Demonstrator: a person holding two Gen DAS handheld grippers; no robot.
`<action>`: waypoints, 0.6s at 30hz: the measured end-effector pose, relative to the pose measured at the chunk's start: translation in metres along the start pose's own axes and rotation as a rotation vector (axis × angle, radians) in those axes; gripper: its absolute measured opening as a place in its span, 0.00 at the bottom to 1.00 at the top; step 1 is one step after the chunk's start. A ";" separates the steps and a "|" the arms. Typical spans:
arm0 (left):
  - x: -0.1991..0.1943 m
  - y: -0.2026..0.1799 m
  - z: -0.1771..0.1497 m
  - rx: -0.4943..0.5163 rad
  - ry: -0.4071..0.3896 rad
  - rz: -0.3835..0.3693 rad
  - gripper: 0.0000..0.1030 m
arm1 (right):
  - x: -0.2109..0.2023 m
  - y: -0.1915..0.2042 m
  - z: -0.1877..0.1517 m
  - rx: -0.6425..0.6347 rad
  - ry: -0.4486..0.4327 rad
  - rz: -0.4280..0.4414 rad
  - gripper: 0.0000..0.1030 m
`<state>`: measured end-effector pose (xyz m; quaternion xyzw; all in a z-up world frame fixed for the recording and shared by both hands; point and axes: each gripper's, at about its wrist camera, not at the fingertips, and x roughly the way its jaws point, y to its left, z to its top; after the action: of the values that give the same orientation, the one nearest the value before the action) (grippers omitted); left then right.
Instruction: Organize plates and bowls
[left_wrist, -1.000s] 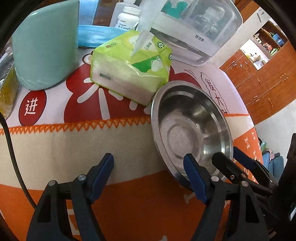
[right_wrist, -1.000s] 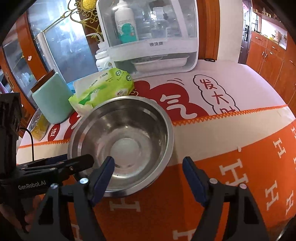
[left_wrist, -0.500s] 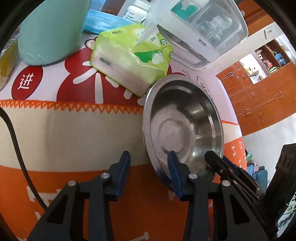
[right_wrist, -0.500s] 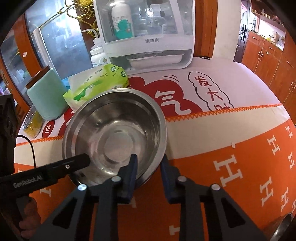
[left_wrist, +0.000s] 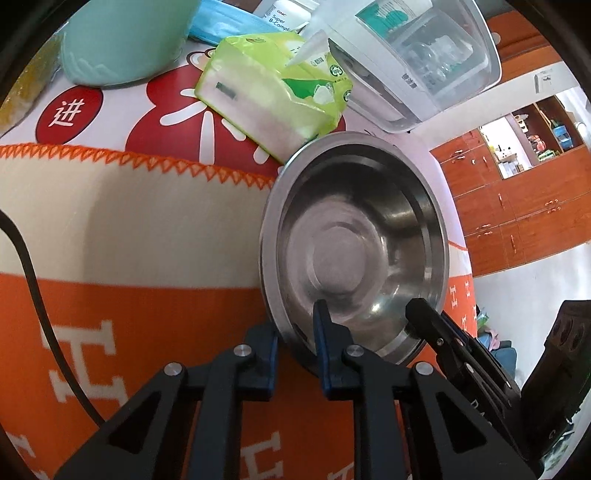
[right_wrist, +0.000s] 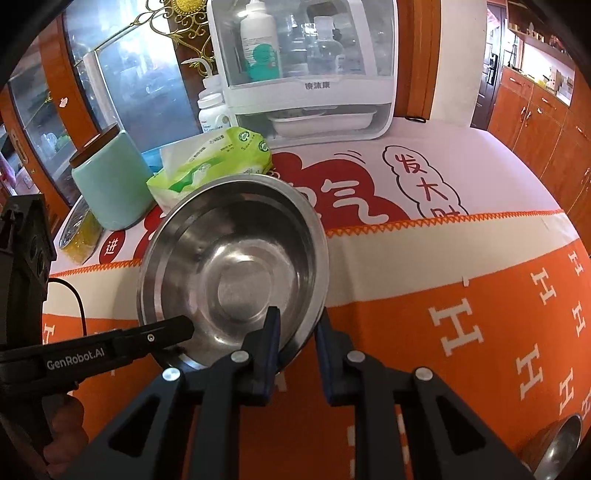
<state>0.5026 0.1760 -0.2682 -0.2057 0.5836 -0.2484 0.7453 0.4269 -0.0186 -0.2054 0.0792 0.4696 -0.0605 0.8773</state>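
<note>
A steel bowl (left_wrist: 354, 243) (right_wrist: 236, 266) rests on the orange and white tablecloth (left_wrist: 129, 295), touching a tissue pack. My left gripper (left_wrist: 295, 328) is shut on the bowl's near left rim, one blue pad inside and one outside. My right gripper (right_wrist: 297, 321) straddles the near right rim; its jaws are closing, with both pads against the metal. Each gripper shows in the other's view: the right gripper's black finger (left_wrist: 424, 317) over the bowl, and the left gripper's finger (right_wrist: 173, 328) at the bowl's left rim.
A green tissue pack (right_wrist: 210, 166) and a mint canister (right_wrist: 110, 184) stand behind the bowl. A white cabinet with bottles (right_wrist: 306, 85) is at the back. A yellow tin (right_wrist: 79, 236) sits far left, a black cable (left_wrist: 29, 266) runs nearby, and another steel dish (right_wrist: 557, 446) lies bottom right.
Both grippers' jaws went from wide open to closed on the bowl's rim. The left gripper shifted right toward the bowl and rolled a little.
</note>
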 end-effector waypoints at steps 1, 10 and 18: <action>-0.001 -0.001 -0.001 0.000 0.001 0.007 0.14 | -0.002 0.001 -0.002 0.001 0.004 0.004 0.18; -0.021 -0.002 -0.028 0.006 0.030 0.039 0.16 | -0.025 0.007 -0.026 0.014 0.034 0.049 0.18; -0.052 0.001 -0.068 -0.004 0.043 0.071 0.17 | -0.056 0.015 -0.056 0.002 0.046 0.089 0.18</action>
<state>0.4267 0.2074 -0.2452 -0.1807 0.6070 -0.2252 0.7404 0.3529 0.0084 -0.1883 0.1022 0.4854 -0.0203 0.8680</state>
